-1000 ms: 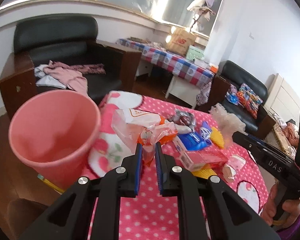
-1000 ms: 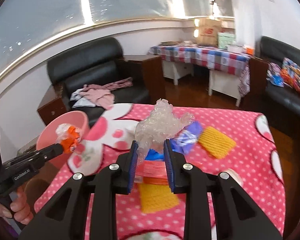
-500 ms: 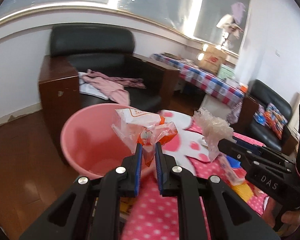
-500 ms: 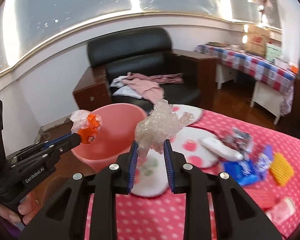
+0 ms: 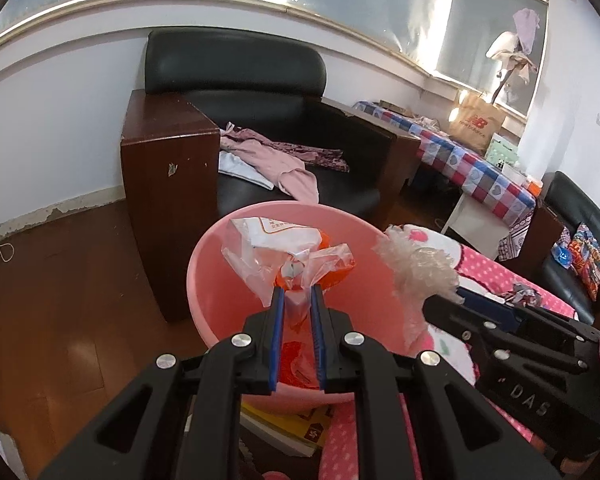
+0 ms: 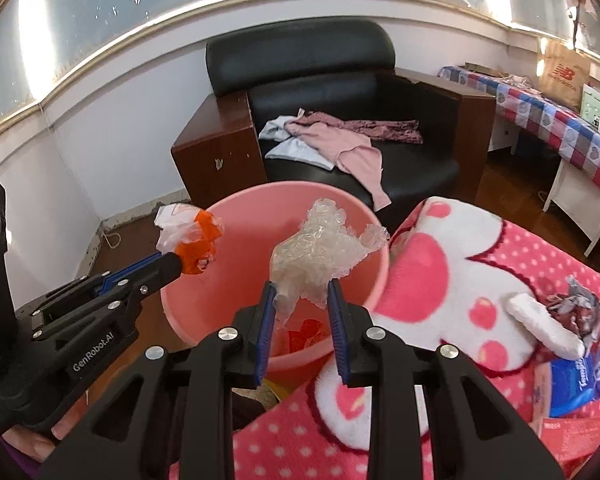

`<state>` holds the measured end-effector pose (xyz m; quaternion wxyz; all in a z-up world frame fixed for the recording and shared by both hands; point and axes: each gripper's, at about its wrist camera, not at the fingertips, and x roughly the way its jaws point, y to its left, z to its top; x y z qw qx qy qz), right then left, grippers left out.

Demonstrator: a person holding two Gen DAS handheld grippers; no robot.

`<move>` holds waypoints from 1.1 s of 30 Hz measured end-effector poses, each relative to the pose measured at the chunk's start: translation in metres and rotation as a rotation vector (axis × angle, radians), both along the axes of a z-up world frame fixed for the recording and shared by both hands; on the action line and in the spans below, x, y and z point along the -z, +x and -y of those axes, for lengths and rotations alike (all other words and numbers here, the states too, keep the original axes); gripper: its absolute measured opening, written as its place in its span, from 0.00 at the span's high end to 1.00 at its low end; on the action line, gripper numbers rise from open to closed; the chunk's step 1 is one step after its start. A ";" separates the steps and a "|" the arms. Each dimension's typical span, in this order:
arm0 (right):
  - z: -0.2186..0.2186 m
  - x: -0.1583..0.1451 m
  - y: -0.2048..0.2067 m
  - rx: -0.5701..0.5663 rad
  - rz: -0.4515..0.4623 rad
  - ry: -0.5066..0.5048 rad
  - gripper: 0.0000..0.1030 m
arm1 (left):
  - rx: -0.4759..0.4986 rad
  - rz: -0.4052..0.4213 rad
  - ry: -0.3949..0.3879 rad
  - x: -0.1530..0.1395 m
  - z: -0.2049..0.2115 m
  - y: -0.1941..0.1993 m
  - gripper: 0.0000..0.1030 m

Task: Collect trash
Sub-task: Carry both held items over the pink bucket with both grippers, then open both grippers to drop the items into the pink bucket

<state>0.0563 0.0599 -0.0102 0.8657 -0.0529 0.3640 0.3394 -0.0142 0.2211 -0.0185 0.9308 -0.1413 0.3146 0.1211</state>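
Observation:
A pink bin [image 5: 212, 280] [image 6: 236, 240] stands on the floor beside the pink dotted table [image 6: 540, 264]. My left gripper [image 5: 296, 292] is shut on a clear and orange plastic wrapper [image 5: 284, 248] and holds it over the bin's mouth; the wrapper also shows in the right wrist view [image 6: 192, 240]. My right gripper [image 6: 302, 292] is shut on a crumpled clear plastic wad [image 6: 320, 244] [image 5: 420, 268], held above the bin's right rim. Red scraps [image 6: 304, 332] lie at the bin's bottom.
More trash lies on the table at right: a white wrapper [image 6: 544, 328], a blue packet [image 6: 576, 376], a crumpled foil [image 6: 576, 300]. A black armchair [image 6: 340, 100] with clothes stands behind the bin. A yellow book [image 5: 296, 428] lies under the bin.
Both grippers have swung left from the table to above the pink bin, each still holding its trash. The bin now fills the centre of both views.

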 end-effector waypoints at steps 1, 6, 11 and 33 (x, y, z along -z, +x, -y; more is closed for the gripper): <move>-0.004 0.002 0.002 -0.002 -0.006 -0.009 0.74 | 0.001 -0.004 -0.001 0.002 -0.001 0.003 0.88; -0.014 0.013 0.011 -0.001 -0.042 -0.029 0.74 | 0.012 -0.040 -0.008 0.014 -0.003 0.017 0.88; -0.018 0.022 0.017 -0.005 -0.070 -0.050 0.74 | 0.015 -0.074 -0.016 0.023 -0.003 0.027 0.88; -0.016 0.026 0.019 -0.015 -0.096 -0.062 0.62 | -0.013 -0.086 -0.056 0.025 -0.010 0.019 0.68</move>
